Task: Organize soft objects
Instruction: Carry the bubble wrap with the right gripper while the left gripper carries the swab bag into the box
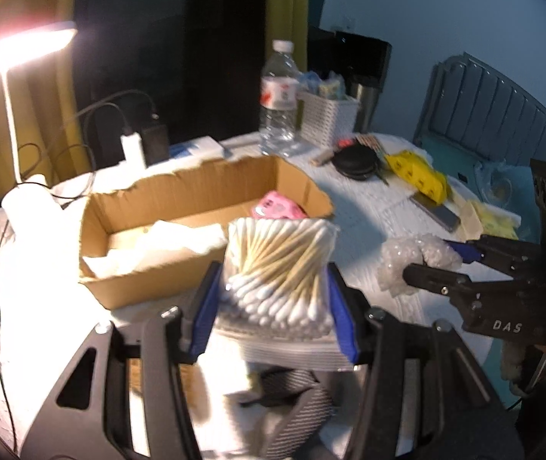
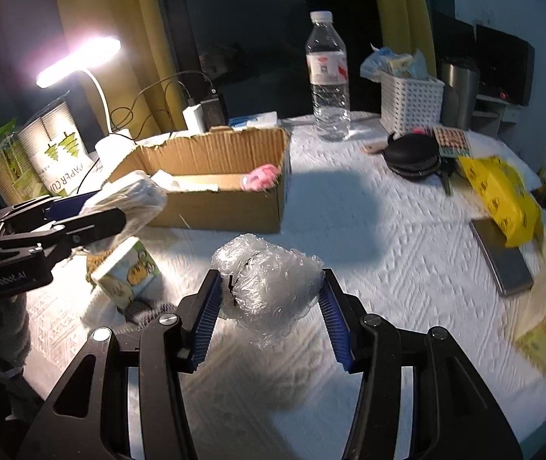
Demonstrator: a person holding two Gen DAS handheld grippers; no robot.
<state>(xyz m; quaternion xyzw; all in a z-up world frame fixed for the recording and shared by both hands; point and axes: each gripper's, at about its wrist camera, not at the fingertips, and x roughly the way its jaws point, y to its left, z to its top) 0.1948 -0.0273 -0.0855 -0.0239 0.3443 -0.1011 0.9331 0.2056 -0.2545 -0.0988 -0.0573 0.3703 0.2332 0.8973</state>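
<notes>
- A clear bag of cotton swabs (image 1: 278,268) is sitting clamped between the blue pads of the left gripper (image 1: 273,287), hanging above the tabletop (image 2: 387,237) just in front of the cardboard box (image 1: 150,268)
- A wad of bubble wrap (image 2: 269,280) is being held in the right gripper (image 2: 269,303), its fingers (image 2: 205,318) pressing on both sides of the wad, clear of the cloth below
- The box is lying open near both loads, already holding white soft packets (image 1: 165,245) and a pink packet (image 1: 278,207)
- The step in hand appears to be the carry: both soft things are lifted and the box looks like the place for them
- The next move probably calls for bringing each load over the torn rim and only then letting the fingers part, one hand at a time so the two grippers are not crowding the opening
- The box floor is largely hidden by its near wall, so free room inside is hard to judge
- Motion blur is smearing the swab bag's lower part, and things beneath the left gripper, a striped cloth among them, are too cut off to name
- Farther out are standing a water bottle (image 2: 328,76), a white basket (image 2: 410,103) and a glaring lamp (image 2: 79,61)
</notes>
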